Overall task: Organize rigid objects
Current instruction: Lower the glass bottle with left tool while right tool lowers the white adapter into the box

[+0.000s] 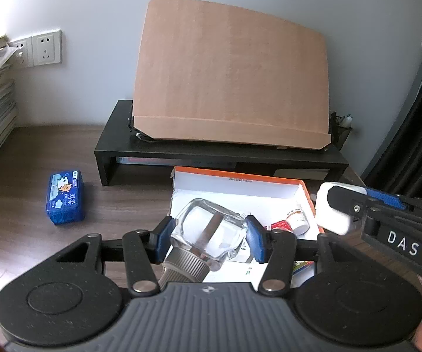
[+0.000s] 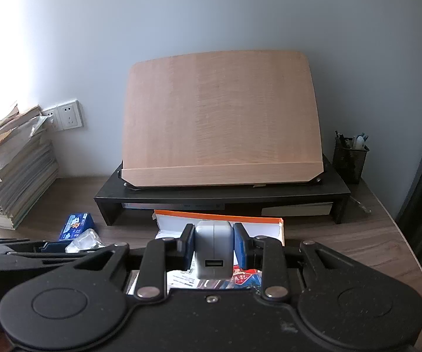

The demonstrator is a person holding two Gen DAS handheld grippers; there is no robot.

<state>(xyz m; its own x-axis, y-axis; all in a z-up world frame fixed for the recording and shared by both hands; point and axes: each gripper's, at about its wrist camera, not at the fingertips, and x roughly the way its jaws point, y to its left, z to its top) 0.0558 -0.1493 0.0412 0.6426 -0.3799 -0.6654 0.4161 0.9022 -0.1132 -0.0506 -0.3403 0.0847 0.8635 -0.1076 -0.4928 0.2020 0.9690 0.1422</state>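
My left gripper (image 1: pixel 209 239) is shut on a clear glass bottle (image 1: pixel 211 234) with a ribbed metal cap, held tilted above an open orange-rimmed white box (image 1: pixel 240 186). Inside the box lie a small white jar (image 1: pixel 299 220) and small printed packs. My right gripper (image 2: pixel 214 249) is shut on a white USB charger block (image 2: pixel 213 252), its port facing the camera, held over the same box (image 2: pixel 219 222). In the left wrist view the charger (image 1: pixel 332 212) hangs at the box's right side. The glass bottle (image 2: pixel 84 242) shows at left in the right wrist view.
A blue tissue pack (image 1: pixel 64 201) lies on the wooden desk (image 1: pixel 117 205) at the left. Behind the box stands a black monitor riser (image 1: pixel 219 152) carrying a tilted wooden board (image 1: pixel 231 79). A stack of books (image 2: pixel 14 173) is at far left, a mesh pen cup (image 2: pixel 350 158) at back right.
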